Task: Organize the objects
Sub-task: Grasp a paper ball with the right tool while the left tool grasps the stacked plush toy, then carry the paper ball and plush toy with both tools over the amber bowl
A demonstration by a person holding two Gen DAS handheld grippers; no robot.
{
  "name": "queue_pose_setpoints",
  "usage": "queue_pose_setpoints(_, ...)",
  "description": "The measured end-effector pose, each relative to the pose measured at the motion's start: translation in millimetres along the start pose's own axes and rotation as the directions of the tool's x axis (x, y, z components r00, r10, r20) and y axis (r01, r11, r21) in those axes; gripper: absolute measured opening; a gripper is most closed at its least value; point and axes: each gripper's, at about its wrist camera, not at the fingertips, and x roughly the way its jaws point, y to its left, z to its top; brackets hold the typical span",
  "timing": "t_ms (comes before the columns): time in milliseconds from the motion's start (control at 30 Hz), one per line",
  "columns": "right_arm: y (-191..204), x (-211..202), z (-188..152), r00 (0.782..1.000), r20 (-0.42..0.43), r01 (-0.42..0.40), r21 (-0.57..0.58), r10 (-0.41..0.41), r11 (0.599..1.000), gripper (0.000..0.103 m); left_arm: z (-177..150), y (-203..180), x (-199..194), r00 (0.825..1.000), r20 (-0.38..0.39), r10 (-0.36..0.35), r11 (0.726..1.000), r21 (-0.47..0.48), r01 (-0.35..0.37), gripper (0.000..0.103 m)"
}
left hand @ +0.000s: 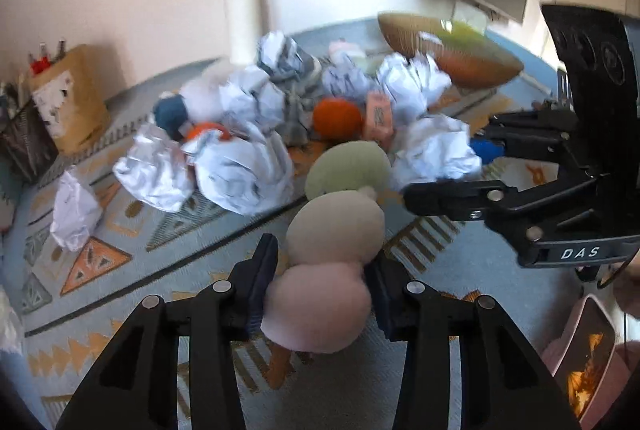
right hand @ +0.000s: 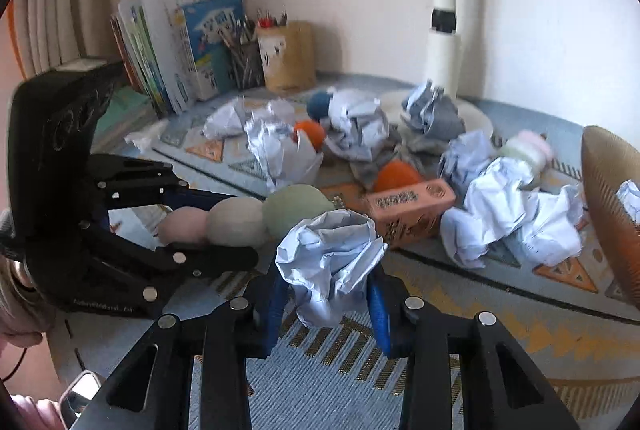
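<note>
Above the patterned tabletop (left hand: pixel 120 294) our left hand-held gripper (left hand: pixel 318 294) is clamped on the soft plush toy (left hand: pixel 332 230) at its pink end, our right hand-held gripper (right hand: pixel 328 294) pinching a light, crushable paper ball (right hand: pixel 330 254).

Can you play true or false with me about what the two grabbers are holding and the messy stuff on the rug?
1. The left gripper is shut on the plush toy made of three soft balls. True.
2. The plush toy's balls are all orange. False: they are pink, beige and pale green.
3. The right gripper is shut on a crumpled paper ball. True.
4. The orange box is held between the right gripper's fingers. False: it lies on the patterned rug, beyond the held paper.
5. Books stand against the wall beside a mesh pencil holder. True.
6. The rug holds only one piece of crumpled paper. False: many lie scattered over it.
</note>
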Motion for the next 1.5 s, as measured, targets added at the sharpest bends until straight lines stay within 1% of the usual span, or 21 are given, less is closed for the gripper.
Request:
queue_pose_setpoints(67, -4, -8, 0, 0.999, 0.043, -0.004, 0.021, 0.004, 1.000, 0.036, -1, 7, -5, 1.000, 0.021, 0.001, 1.000, -0.031, 0.000, 0.040)
queue_pose_setpoints(133, -8, -15, -1, 0.996, 0.082, -0.027, 0.037, 0.024, 0.999, 0.036, -2, 12, -9, 0.999, 0.043, 0.000, 0.999, -0.050, 0.002, 0.040)
queue_pose_setpoints(267, -12, -27, -1, 0.989, 0.140, -0.049, 0.060, 0.040, 0.997, 0.036, -4, 8, -15, 0.996, 0.089, 0.006, 0.999, -0.043, -0.002, 0.040)
queue_pose_setpoints(367, -15, -30, -1, 0.987, 0.151, -0.059, 0.078, 0.047, 0.995, 0.037, -3, 5, -14, 0.995, 0.093, 0.021, 0.999, -0.038, -0.017, 0.040)
queue_pose_setpoints(533, -19, -30, -1, 0.987, 0.152, -0.066, 0.097, 0.051, 0.993, 0.037, -2, 5, -13, 0.995, 0.095, 0.026, 0.999, -0.039, -0.022, 0.040)
queue_pose_setpoints(733, -18, -31, -3, 0.987, 0.152, -0.062, 0.088, 0.049, 0.994, 0.037, -3, 5, -14, 0.995, 0.095, 0.019, 0.999, -0.036, -0.016, 0.040)
queue_pose_setpoints(1100, -19, -32, -4, 0.987, 0.156, -0.064, 0.095, 0.049, 0.993, 0.037, -4, 5, -13, 0.995, 0.094, 0.038, 0.998, -0.048, -0.034, 0.040)
queue_pose_setpoints(1200, -20, -34, -4, 0.984, 0.169, -0.071, 0.101, 0.053, 0.992, 0.037, -4, 4, -15, 0.993, 0.107, 0.042, 0.998, -0.044, -0.038, 0.040)
queue_pose_setpoints(1333, -23, -41, -6, 0.977, 0.203, -0.087, 0.107, 0.064, 0.990, 0.037, -6, -1, -22, 0.989, 0.146, 0.040, 0.999, -0.015, -0.038, 0.040)
queue_pose_setpoints(1500, -21, -53, -9, 0.962, 0.264, -0.100, 0.091, 0.073, 0.991, 0.037, -9, -9, -33, 0.977, 0.200, 0.073, 0.997, 0.010, -0.077, 0.040)
